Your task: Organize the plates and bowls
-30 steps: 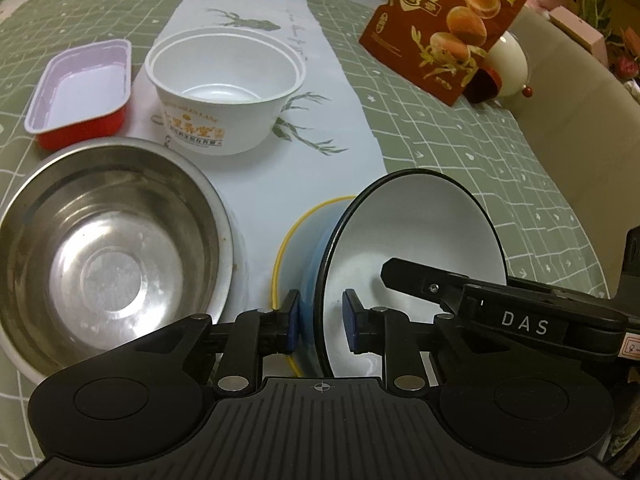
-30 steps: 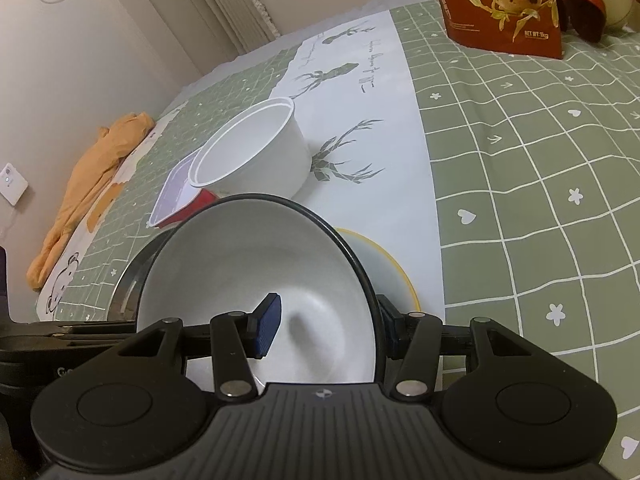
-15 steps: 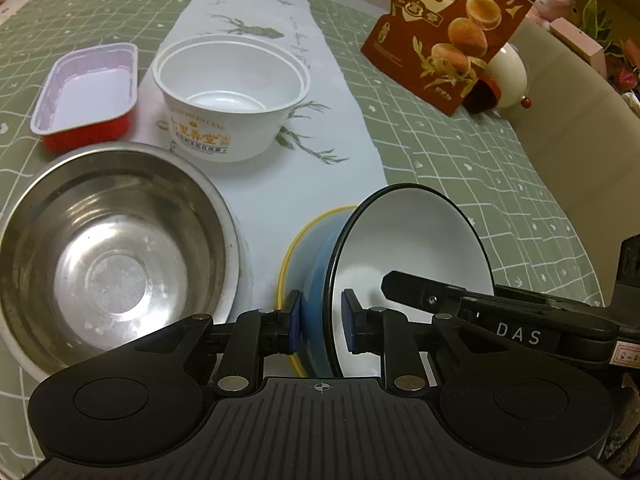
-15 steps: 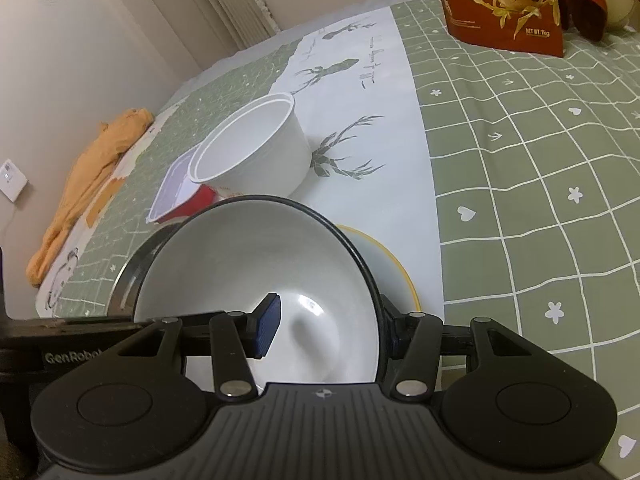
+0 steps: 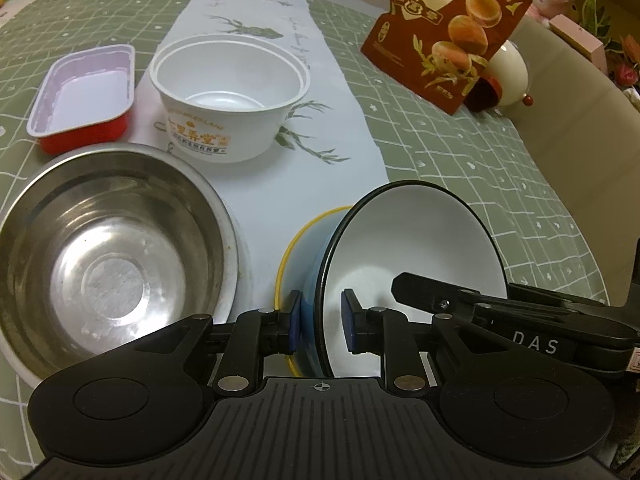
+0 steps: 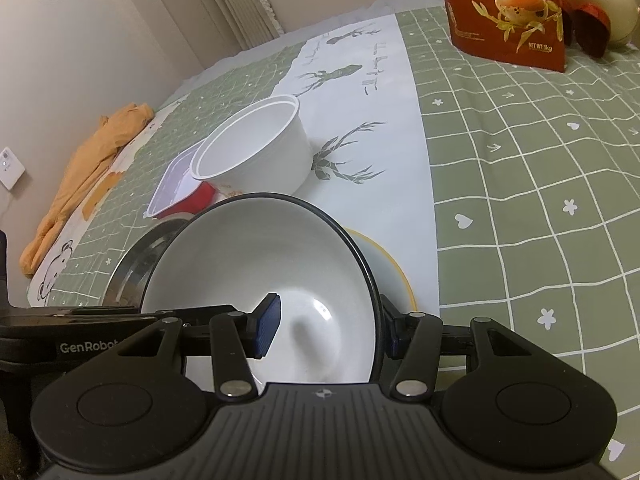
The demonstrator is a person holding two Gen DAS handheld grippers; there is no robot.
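Observation:
A bowl (image 5: 412,248), blue outside and white inside with a black rim, stands tilted on edge just in front of both grippers. My left gripper (image 5: 320,322) is shut on its wall, one pad on the blue outside and one inside. From the other side my right gripper (image 6: 331,334) is shut on the same bowl (image 6: 256,264), with its left pad inside and its right pad behind the rim. One of the right gripper's fingers (image 5: 420,292) shows inside the bowl in the left wrist view. Behind it a yellow-rimmed bowl (image 5: 286,272) lies on the white runner.
A large steel bowl (image 5: 108,248) sits to the left, with a white paper bowl (image 5: 228,96) and a red foil tray (image 5: 84,92) beyond it. A quail-egg bag (image 5: 452,28) stands far right. An orange cloth (image 6: 80,176) lies at the table's far-left edge.
The left gripper's jaws narrowed slightly onto the bowl's wall. The bowl, the right gripper and both hands have stayed where they were.

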